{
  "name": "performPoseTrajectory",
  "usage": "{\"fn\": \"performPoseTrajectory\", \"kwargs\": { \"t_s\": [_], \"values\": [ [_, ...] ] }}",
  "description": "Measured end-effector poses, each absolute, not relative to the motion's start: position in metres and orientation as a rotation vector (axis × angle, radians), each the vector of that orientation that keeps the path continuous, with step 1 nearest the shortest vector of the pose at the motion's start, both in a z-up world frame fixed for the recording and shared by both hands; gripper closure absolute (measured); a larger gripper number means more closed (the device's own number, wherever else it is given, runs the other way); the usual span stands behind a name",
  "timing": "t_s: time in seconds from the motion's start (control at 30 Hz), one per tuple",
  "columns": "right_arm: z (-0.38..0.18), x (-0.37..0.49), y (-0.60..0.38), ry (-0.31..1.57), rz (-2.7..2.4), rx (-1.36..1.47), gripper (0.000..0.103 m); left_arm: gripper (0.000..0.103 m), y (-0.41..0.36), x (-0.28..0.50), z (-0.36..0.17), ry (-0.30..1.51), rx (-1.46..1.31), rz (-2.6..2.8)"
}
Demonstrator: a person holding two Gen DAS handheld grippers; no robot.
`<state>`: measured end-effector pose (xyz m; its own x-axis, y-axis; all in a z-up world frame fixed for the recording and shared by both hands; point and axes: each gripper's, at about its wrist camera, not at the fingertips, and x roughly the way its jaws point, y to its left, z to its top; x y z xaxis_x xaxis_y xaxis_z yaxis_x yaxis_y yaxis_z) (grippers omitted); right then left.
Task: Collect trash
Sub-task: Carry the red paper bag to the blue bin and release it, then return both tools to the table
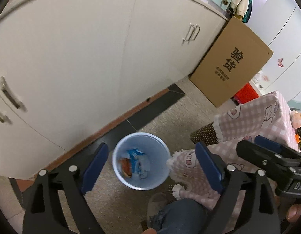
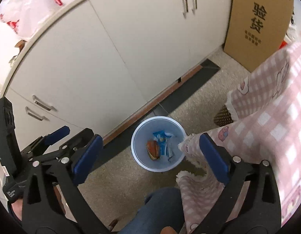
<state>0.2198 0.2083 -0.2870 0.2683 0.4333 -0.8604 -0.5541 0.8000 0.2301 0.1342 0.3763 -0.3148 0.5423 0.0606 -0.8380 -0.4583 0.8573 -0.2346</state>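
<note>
Two pieces of trash lie at the bottom of the pale blue bin: a crinkled blue and white wrapper and, touching it, an orange and red scrap. Both look light and soft, the sort of thing that crumples under a pinch and slides on foil, so I would take any such wrapper by a raised fold, not flat across its face. The bin itself seems thin plastic, light, easy to tip if I knock its rim.

My right gripper hangs above the bin with its blue pads spread wide and nothing between them; my left gripper is just as wide and empty, also over the bin.

Outward, the pink checked cloth drapes right beside the rim, its fringe touching it, so that side is tight. The white cabinet stands close behind. Speckled floor toward my knee is the open room, and a cardboard box stands well off.
</note>
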Motion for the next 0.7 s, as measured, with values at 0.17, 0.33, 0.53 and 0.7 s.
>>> {"fn": "performPoseTrajectory", "kwargs": {
  "t_s": [0.17, 0.33, 0.53, 0.7],
  "values": [
    [-0.251, 0.211, 0.196, 1.033, 0.703, -0.114, 0.006, 0.012, 0.359, 0.122, -0.276, 0.899, -0.393, 0.340],
    [-0.211, 0.201, 0.170, 0.940, 0.716, -0.068, 0.006, 0.012, 0.341, 0.112, -0.232, 0.821, -0.361, 0.347],
    [-0.173, 0.190, 0.119, 0.849, 0.677, -0.004, 0.006, 0.012, 0.304, 0.108, -0.185, 0.743, -0.294, 0.309],
    [-0.150, 0.181, 0.074, 0.792, 0.636, 0.038, 0.006, 0.011, 0.259, 0.107, -0.155, 0.683, -0.236, 0.256]
  ]
}}
